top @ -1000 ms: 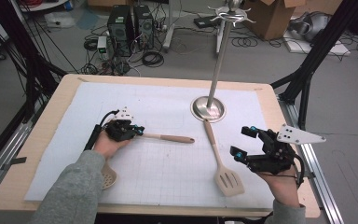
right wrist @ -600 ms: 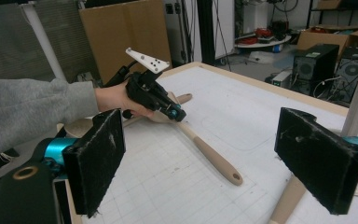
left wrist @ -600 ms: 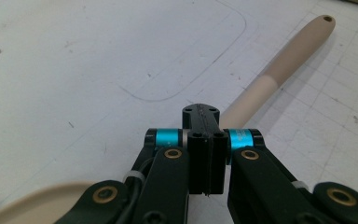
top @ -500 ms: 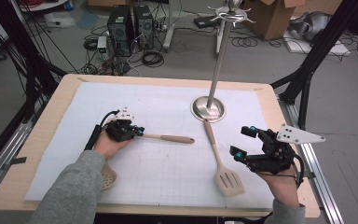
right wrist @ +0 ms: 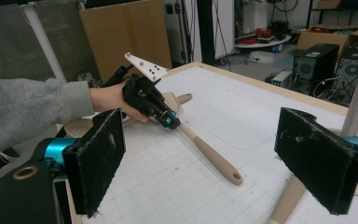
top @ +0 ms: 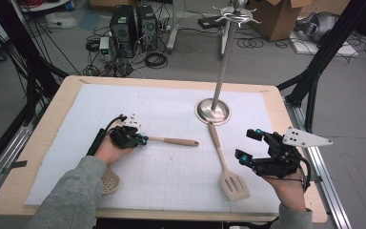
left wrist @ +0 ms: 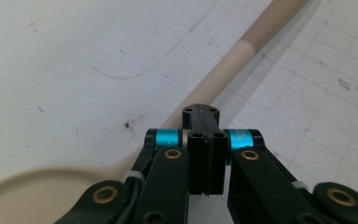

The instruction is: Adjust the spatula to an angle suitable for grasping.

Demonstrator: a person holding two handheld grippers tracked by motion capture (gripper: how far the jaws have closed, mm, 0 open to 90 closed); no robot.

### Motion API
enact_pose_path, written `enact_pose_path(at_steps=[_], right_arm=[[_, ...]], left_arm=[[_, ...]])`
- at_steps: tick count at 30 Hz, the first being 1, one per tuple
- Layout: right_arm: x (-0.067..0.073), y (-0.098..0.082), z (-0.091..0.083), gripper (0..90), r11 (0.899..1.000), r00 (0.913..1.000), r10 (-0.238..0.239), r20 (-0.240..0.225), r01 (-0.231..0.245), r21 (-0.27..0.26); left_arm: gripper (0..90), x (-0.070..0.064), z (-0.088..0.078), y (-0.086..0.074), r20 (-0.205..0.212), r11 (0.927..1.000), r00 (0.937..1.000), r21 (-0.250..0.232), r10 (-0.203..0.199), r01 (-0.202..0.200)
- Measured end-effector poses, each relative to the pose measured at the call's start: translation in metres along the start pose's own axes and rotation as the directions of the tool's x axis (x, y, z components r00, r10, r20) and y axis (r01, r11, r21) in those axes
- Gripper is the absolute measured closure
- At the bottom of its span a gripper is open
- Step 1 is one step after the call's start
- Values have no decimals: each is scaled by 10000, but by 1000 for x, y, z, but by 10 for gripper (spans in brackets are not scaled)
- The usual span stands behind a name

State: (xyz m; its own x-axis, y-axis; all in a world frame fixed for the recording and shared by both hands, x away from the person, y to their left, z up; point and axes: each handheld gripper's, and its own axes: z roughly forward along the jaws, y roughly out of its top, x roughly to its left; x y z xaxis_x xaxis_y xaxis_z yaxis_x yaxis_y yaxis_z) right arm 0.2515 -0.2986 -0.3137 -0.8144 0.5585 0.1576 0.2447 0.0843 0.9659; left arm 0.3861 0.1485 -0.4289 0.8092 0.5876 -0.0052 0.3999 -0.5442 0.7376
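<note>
The left gripper (top: 140,140) is clamped on the neck of the skimmer (top: 171,141), which lies flat on the tabletop (top: 43,124). The right gripper (top: 251,145) hovers wide open and empty, just right of the spatula (top: 226,167), near the stand (top: 213,110)

High view looks down from above; tool views sit close, sharing the skimmer (top: 171,141).

Your left gripper (left wrist: 205,154): black links, cyan collars, brass screws. Right gripper (top: 255,145): black fuzzy pads, grey three-cornered plate, black cable. Grey knit sleeves (top: 69,200) on both arms.
</note>
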Motion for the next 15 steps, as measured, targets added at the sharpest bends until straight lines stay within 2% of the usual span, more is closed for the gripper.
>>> enact_pose_path(at_steps=[1,2,5,7,10,12,15], right_arm=[[0,0,0,149,10000,10000,-20,-14,20,-15],[0,0,0,149,10000,10000,-27,-22,27,-21],[0,1,0,149,10000,10000,-42,-47,41,-26],[0,1,0,149,10000,10000,-18,-83,17,-85],[0,1,-2,149,9999,10000,7,-90,-8,-100],[0,1,-3,149,9999,9999,-4,-101,2,-164],[0,2,-7,149,9996,9999,7,-110,-10,-271]], left_arm=[[897,0,0,0,0,10000,10000,0,0,0],[897,1,-3,5,-267,9995,9996,-289,122,-130],[897,3,-5,10,-412,9981,9990,-575,179,-203],[897,4,-5,15,-527,9982,9984,-553,207,-236],[897,4,2,20,-446,9991,9988,-342,220,-235],[897,4,8,20,-393,9996,9988,16,280,-280],[897,6,14,18,-517,9996,9985,233,160,-148]])
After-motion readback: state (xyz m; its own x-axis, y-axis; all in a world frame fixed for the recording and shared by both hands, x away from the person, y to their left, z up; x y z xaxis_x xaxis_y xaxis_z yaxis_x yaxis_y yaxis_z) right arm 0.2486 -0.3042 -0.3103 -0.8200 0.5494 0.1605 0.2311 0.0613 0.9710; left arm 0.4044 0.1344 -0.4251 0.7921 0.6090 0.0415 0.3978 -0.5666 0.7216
